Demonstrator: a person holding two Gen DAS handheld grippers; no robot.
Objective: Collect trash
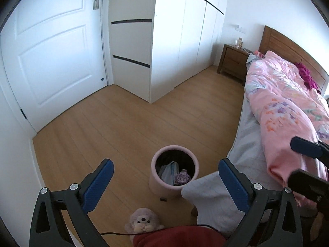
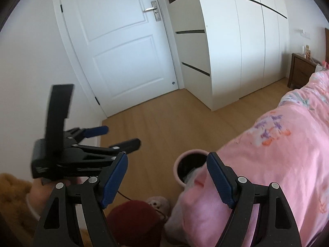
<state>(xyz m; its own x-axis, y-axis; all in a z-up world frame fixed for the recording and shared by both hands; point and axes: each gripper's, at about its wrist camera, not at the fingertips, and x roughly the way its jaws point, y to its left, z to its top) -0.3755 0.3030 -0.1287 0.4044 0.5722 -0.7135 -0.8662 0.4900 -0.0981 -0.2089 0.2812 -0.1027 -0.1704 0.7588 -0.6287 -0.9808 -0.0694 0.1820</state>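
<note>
Beside the bed (image 1: 242,144), on the wood floor (image 1: 115,127), a pink bin (image 1: 174,174) stands upright holding crumpled trash (image 1: 174,173). Above and short of it, the left tool (image 1: 165,174) hangs wide open and empty, the bin framed between its blue pads. Over the pink quilt (image 2: 277,148), the right tool (image 2: 166,177) gapes equally empty. A plush toy (image 1: 143,221) sits nearby.
</note>
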